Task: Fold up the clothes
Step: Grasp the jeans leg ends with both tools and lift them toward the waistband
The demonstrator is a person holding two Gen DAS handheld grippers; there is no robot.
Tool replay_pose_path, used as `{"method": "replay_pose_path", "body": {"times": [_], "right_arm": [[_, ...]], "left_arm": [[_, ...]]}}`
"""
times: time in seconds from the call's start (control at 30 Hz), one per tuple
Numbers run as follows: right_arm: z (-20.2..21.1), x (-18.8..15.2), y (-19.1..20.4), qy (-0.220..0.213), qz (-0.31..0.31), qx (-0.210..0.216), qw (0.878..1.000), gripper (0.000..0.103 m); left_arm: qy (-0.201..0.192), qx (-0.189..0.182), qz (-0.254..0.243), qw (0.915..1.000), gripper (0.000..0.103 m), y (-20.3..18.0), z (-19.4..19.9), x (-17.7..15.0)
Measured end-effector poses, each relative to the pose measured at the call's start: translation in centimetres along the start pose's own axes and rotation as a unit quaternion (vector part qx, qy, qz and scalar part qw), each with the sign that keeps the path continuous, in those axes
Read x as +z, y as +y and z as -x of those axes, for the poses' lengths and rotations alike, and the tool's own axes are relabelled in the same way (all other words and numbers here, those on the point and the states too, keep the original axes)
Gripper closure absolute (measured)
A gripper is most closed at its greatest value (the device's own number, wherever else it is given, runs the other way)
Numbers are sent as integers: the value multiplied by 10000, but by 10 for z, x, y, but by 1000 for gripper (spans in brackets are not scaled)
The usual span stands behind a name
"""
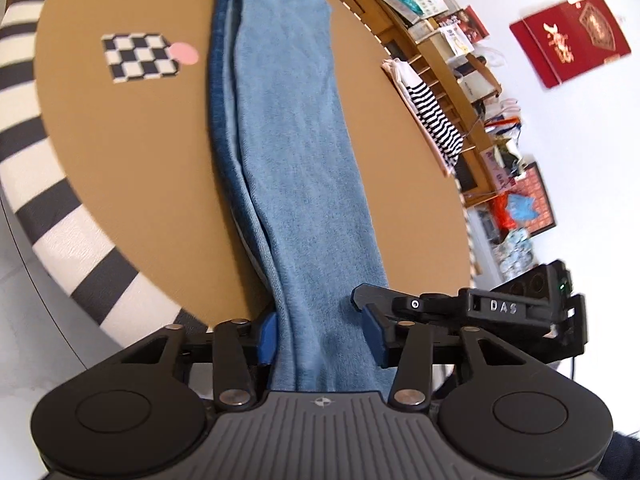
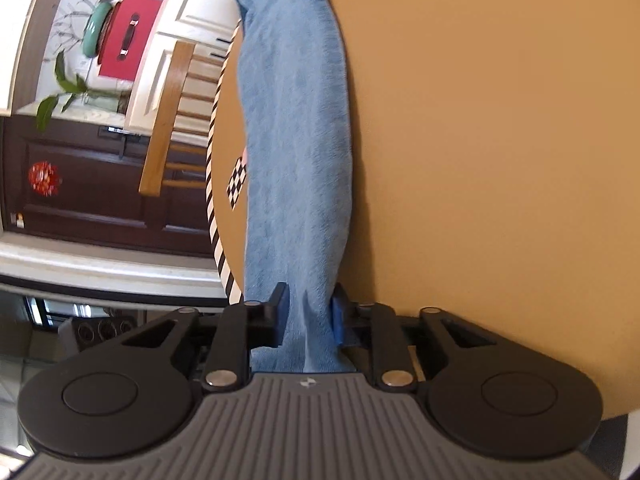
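Light blue jeans (image 1: 288,140) lie folded lengthwise in a long strip across the round brown table (image 1: 120,160). The near end of the strip rises off the table edge into my left gripper (image 1: 320,338), whose blue pads sit on either side of the bunched denim and hold it. A black finger (image 1: 376,298) of the right gripper reaches in just to the right of that end. In the right wrist view the same jeans (image 2: 296,140) run away from my right gripper (image 2: 309,316), which is shut on the narrow gathered end. The far waistband end is cut off at the top.
A checkered card (image 1: 138,58) with a pink dot lies on the table left of the jeans. A striped shirt (image 1: 432,116) hangs over a wooden chair at the far right edge. Cluttered shelves stand behind it. Another wooden chair (image 2: 168,120) stands beyond the striped table rim (image 2: 214,184).
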State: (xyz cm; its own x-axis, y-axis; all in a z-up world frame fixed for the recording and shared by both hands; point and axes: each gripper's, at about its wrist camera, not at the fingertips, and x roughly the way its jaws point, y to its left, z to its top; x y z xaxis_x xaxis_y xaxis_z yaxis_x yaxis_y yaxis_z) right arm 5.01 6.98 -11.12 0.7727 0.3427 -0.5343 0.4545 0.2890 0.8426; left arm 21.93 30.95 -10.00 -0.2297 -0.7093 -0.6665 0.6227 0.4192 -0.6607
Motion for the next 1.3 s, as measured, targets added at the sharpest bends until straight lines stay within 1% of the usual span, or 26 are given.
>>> {"method": "replay_pose_path", "body": {"times": [0.03,0.07,0.1,0.13,0.17,0.27,0.4,0.47,0.53,0.63,0.73,0.83,0.9,0.97,1.03,1.1,1.17,1.23,1.3], "right_arm": [[3,-1,-2,-21,-73,-6,10000,84],[6,-2,-5,-35,-97,-20,9999,84],[8,-2,-5,-45,-82,-40,9999,84],[8,-3,-4,-35,27,-115,9999,92],[7,-3,-2,-23,149,-197,9997,96],[3,-4,15,14,685,-374,9970,96],[18,-7,35,-17,989,-274,9947,97],[27,-10,45,48,1129,-354,9930,97],[36,-15,55,141,1238,-437,9912,97],[53,-32,71,294,1328,-689,9883,97],[72,-56,86,451,1262,-810,9877,97],[92,-87,103,544,1152,-792,9887,97],[104,-101,117,549,1100,-701,9899,97],[115,-107,134,469,1080,-512,9917,97],[121,-93,158,304,1315,-354,9902,97],[124,-73,182,130,1563,-211,9874,97],[122,-36,202,-40,1704,-120,9853,97],[113,8,212,-143,1664,-94,9859,97],[94,54,216,-174,1492,-86,9886,97]], "left_arm": [[11,143,-106,9998,88,-3,-1,0],[23,167,-96,9998,91,-3,-1,1],[36,154,-50,9999,90,-2,-2,1],[49,142,-4,9999,91,-1,-2,2],[54,107,6,9999,92,-3,-1,3],[59,-17,2,10000,95,-8,6,6],[66,-182,-3,9998,95,-15,14,11],[107,-258,-136,9995,95,-24,23,10],[173,-275,-373,9988,95,-36,33,5],[286,-296,-573,9975,95,-56,52,-8],[369,-344,-720,9961,95,-77,77,-27],[360,-400,-935,9942,95,-98,108,-50],[260,-559,-963,9934,95,-107,131,-58],[94,-691,-980,9927,95,-118,147,-50],[-112,-778,-1049,9914,95,-129,162,-36],[-392,-815,-1052,9903,95,-134,171,-6],[-609,-791,-975,9902,95,-135,171,29],[-771,-721,-807,9911,95,-132,162,71],[-837,-626,-416,9937,95,-124,144,115]]}}
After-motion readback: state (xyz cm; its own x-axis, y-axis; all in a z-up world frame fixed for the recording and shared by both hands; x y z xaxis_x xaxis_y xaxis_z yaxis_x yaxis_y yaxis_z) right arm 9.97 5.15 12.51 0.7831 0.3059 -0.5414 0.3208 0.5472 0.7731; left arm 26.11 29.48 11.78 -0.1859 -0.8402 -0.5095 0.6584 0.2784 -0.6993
